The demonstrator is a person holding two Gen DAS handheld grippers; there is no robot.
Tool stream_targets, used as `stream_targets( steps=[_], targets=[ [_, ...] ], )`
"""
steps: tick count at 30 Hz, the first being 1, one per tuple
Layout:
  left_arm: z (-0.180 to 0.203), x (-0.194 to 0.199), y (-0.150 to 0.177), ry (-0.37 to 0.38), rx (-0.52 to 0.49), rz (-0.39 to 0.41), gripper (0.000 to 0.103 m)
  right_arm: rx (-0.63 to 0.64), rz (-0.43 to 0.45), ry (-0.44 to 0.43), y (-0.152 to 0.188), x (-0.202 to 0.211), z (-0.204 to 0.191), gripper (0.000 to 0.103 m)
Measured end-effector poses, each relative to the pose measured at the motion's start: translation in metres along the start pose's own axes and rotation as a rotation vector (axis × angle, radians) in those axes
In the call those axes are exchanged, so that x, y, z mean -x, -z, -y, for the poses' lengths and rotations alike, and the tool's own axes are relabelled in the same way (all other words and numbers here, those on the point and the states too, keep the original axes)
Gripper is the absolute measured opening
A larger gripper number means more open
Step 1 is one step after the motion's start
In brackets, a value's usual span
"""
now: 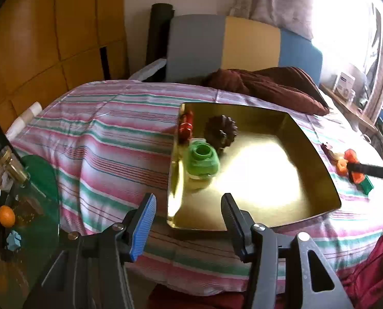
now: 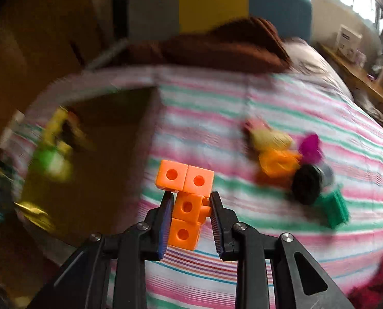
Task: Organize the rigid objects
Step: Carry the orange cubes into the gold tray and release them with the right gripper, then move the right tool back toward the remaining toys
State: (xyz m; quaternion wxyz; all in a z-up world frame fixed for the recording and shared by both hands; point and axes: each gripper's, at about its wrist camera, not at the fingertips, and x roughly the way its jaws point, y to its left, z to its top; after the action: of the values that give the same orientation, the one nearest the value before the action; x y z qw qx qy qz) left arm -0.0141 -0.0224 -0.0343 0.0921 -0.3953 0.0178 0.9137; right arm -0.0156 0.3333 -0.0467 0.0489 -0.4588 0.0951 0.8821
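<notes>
3 toys sit in the gold tray (image 1: 307,180); my right claw (image 2: 191,208) pinches 1 orange block piece (image 2: 186,195), my left claw (image 1: 189,213) hangs spread.

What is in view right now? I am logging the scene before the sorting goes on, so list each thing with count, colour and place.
gold tray: one, shiny gold, on the striped bedspread
green piece: one, green, in the tray near its left wall
dark gear piece: one, dark brown, in the tray behind the green piece
red piece: one, red, against the tray's left wall
orange cube block: one, orange, four joined cubes, between the right gripper's fingers
loose toy pile: several, yellow, orange, magenta, black, green, on the bedspread right of the tray; blurred
striped bedspread: one, pink, green, white
brown blanket: one, at the bed's head
left gripper: open, empty, before the tray
right gripper: shut on the block
</notes>
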Motion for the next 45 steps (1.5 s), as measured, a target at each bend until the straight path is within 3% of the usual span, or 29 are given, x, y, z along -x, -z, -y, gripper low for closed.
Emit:
stream_targets(
  steps=[5, 11, 16, 19, 21, 28, 45],
  targets=[
    [-0.023, -0.001, -0.001, -0.041, 0.050, 0.000, 0.053, 0.089, 0.019, -0.197, -0.017, -0.003, -0.078, 0.028],
    [-0.052, -0.002, 0.004, -0.096, 0.106, -0.014, 0.053, 0.194, -0.085, -0.353, -0.004, -0.048, -0.180, 0.028],
    [-0.065, -0.004, 0.008, -0.114, 0.129, -0.025, 0.053, 0.196, -0.190, -0.417, 0.008, -0.086, -0.233, 0.029],
    [-0.066, -0.007, 0.009, -0.114, 0.128, -0.032, 0.053, 0.188, -0.232, -0.393, 0.012, -0.111, -0.250, 0.030],
    [-0.066, -0.008, 0.010, -0.112, 0.124, -0.036, 0.053, 0.163, -0.261, -0.408, 0.013, -0.125, -0.255, 0.032],
    [-0.062, -0.009, 0.011, -0.101, 0.115, -0.037, 0.053, 0.174, -0.210, -0.420, 0.010, -0.106, -0.250, 0.036],
    [-0.007, 0.010, -0.005, -0.053, -0.041, 0.017, 0.053, 0.195, 0.078, -0.236, -0.003, -0.015, -0.151, 0.050]
  ],
)
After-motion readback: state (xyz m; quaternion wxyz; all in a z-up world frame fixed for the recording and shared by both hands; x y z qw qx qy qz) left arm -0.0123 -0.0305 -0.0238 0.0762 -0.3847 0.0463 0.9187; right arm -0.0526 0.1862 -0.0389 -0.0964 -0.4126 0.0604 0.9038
